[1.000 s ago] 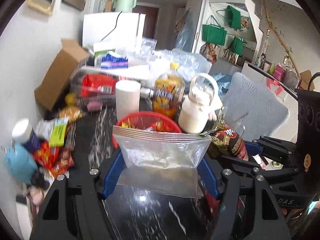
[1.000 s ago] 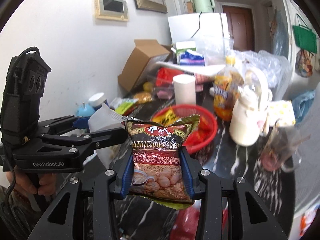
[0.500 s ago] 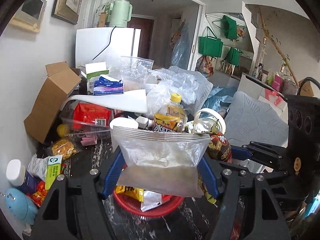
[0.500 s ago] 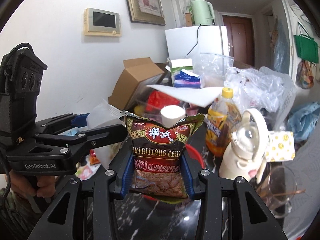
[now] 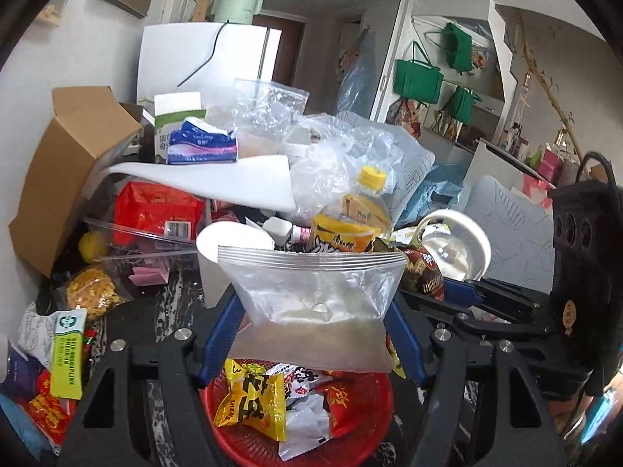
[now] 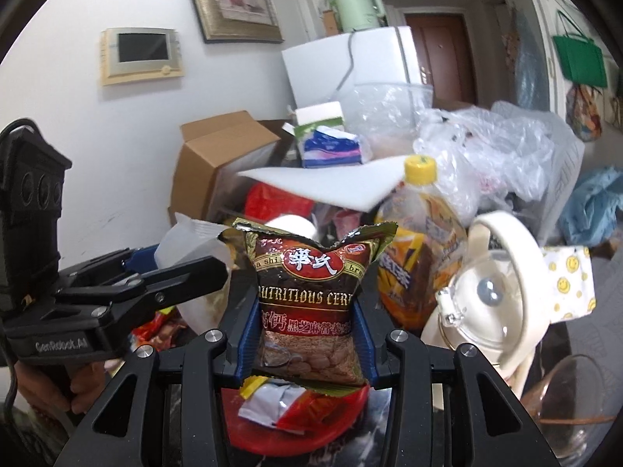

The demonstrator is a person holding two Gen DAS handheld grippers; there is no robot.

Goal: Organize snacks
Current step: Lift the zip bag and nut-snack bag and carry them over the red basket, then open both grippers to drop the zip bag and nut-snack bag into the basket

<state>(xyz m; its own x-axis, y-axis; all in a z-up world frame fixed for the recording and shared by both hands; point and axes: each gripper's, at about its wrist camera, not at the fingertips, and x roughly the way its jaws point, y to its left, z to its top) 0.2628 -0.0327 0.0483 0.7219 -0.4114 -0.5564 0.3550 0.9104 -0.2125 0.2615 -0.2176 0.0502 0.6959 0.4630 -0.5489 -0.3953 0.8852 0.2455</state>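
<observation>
Since 1 second ago both grippers have risen from table level, so the red mesh basket, then beyond the bags, now lies directly beneath them, its crinkled snack packets in view. The left gripper pinches a clear, soft zip bag with a ridged seal between its 2 blue pads. The right gripper clamps a glossy brown cereal packet, upright, its torn top crumpled, over the same basket.
</observation>
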